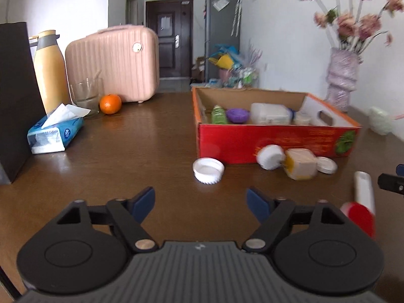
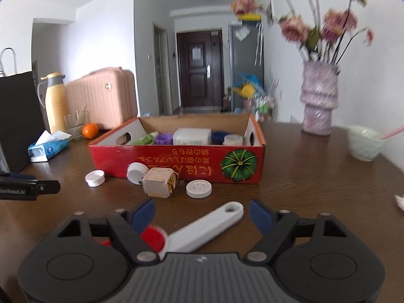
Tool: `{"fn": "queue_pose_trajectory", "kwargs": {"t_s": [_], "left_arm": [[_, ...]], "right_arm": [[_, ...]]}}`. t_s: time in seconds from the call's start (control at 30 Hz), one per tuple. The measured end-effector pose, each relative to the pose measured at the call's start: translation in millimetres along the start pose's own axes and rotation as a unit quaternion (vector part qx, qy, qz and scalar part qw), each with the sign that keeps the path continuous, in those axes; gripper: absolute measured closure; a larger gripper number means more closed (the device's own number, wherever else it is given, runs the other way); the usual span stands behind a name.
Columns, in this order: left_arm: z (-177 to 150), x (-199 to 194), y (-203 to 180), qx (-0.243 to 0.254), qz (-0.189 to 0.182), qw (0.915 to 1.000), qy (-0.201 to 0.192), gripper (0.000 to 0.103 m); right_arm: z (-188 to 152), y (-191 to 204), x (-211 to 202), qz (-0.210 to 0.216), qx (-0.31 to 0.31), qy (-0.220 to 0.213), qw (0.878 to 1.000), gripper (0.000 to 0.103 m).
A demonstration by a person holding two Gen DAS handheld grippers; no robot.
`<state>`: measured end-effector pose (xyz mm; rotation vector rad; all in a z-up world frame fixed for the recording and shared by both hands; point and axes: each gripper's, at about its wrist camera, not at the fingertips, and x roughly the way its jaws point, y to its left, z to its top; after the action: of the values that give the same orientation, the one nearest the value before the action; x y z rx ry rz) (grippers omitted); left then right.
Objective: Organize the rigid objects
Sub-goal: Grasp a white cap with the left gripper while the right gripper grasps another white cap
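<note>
Three white lids (image 2: 95,178), one brush (image 2: 202,229), one box (image 2: 176,164).

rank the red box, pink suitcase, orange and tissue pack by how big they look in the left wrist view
1. red box, widest in the frame, though nearer the camera
2. pink suitcase, close behind it and farther back, so the top two are unsure
3. tissue pack
4. orange, clearly smallest

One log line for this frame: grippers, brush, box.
left gripper: open, empty | right gripper: open, astride brush on table | box: partly filled
</note>
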<state>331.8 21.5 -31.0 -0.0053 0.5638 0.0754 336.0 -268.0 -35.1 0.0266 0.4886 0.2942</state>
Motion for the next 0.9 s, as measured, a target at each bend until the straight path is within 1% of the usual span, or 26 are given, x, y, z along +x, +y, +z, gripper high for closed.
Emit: {"fn": "queue_pose_trajectory", "kwargs": {"t_s": [0.03,0.13,0.17,0.2,0.23,0.27,0.3,0.4,0.43,0.47,0.5,0.57,0.6,0.73,0.9], "left_arm": [[6,12,0,0.002,0.000,1.0000,0.006,0.029],[20,49,0,0.005,-0.005,0.9993,0.038,0.037],[22,59,0,0.004,-0.008,0.9989,0.045,0.037],[24,68,0,0.002,-0.014,0.9986,0.051,0.037],[25,75,-1,0.000,-0.016,0.9982,0.058,0.040],[26,81,-1,-0.002,-0.015,0.9980,0.062,0.044],[27,85,-1,-0.002,-0.017,0.9980,0.061,0.045],[26,94,-3,0.006,-0.021,0.9979,0.062,0.048],[26,96,-4,0.006,-0.023,0.9977,0.063,0.053],[24,98,-4,0.008,-0.028,0.9974,0.066,0.062],[24,100,-4,0.009,-0.030,0.9971,0.069,0.062],[22,100,-6,0.014,-0.029,0.9975,0.062,0.062],[22,100,-7,0.017,-0.030,0.9975,0.061,0.062],[19,99,-9,0.021,-0.031,0.9978,0.054,0.062],[19,99,-9,0.022,-0.032,0.9979,0.053,0.062]], "right_arm": [[7,-3,13,0.005,0.005,0.013,1.000,0.035],[25,-8,53,0.015,0.014,0.047,0.999,0.036],[29,-8,67,0.015,0.010,0.062,0.998,0.038],[31,-8,79,0.014,0.004,0.072,0.997,0.044],[32,-7,89,0.013,0.000,0.079,0.997,0.049],[33,-6,100,0.010,-0.005,0.089,0.996,0.052],[32,-6,106,0.010,-0.008,0.093,0.996,0.054],[30,-10,119,0.016,-0.004,0.100,0.995,0.054],[29,-11,122,0.019,-0.001,0.101,0.995,0.054],[28,-12,125,0.023,0.002,0.100,0.995,0.054],[27,-12,127,0.025,0.003,0.099,0.995,0.054],[26,-9,129,0.023,-0.003,0.096,0.995,0.060],[26,-9,131,0.020,-0.009,0.095,0.995,0.064],[24,-3,132,0.014,-0.033,0.089,0.995,0.065],[23,-3,131,0.014,-0.036,0.084,0.996,0.065]]}}
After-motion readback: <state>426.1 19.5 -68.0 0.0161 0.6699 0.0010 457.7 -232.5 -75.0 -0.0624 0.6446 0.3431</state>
